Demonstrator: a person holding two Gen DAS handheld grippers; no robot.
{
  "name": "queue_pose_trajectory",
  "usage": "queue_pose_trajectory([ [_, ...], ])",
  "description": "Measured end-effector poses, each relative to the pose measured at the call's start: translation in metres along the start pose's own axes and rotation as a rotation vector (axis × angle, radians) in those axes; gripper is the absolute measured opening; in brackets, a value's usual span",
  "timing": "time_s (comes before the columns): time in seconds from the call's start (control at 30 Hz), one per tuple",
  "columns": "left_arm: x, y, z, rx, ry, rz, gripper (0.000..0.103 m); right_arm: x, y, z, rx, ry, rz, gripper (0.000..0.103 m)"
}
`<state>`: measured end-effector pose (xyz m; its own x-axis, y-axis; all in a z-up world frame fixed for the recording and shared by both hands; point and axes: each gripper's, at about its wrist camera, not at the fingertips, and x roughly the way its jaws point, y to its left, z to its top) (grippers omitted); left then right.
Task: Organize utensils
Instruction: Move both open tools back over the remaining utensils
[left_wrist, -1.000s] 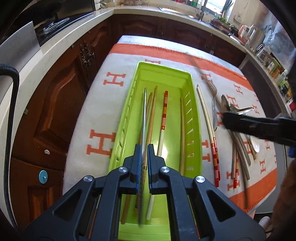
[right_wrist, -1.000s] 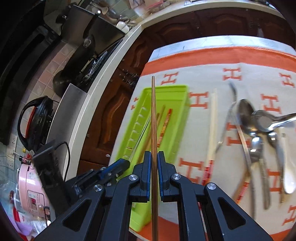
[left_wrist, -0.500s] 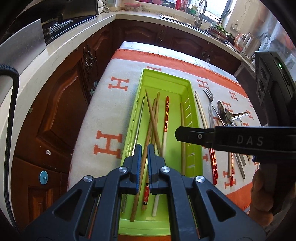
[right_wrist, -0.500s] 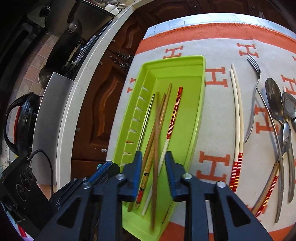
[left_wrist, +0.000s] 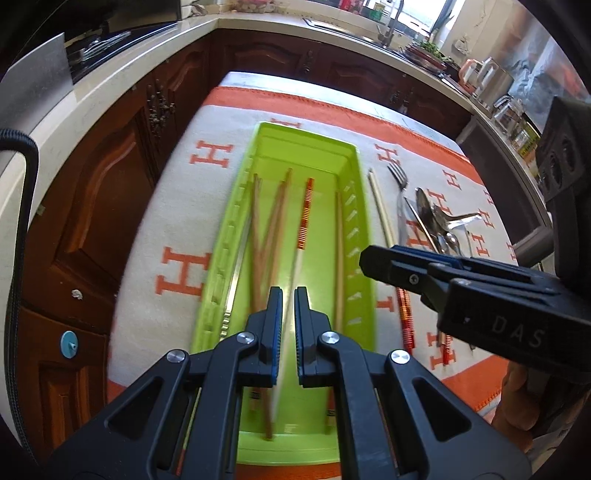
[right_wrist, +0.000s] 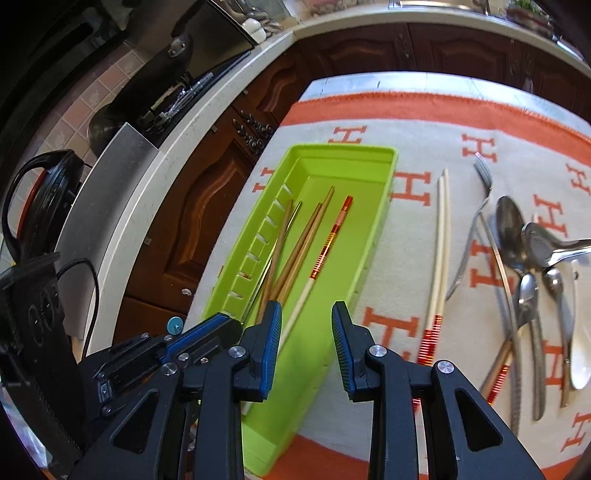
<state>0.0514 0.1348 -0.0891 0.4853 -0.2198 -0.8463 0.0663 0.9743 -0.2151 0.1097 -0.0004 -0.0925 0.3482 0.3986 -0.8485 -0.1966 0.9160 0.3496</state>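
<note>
Right gripper fingers spread wider | slotted green plastic tray | wooden chopsticks inside

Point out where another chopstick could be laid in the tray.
The green tray has a bare floor strip along its right wall, right of the red-banded chopstick. Its left side is crowded with crossed wooden chopsticks.
</note>
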Motion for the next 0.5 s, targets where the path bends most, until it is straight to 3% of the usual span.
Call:
queue_pose_trajectory([
  [0.5,0.015,-0.084,-0.004,0.104,0.052,-0.051,0.004,-0.067,-0.088,-0.031,0.049,-0.143,-0.038,0.028],
])
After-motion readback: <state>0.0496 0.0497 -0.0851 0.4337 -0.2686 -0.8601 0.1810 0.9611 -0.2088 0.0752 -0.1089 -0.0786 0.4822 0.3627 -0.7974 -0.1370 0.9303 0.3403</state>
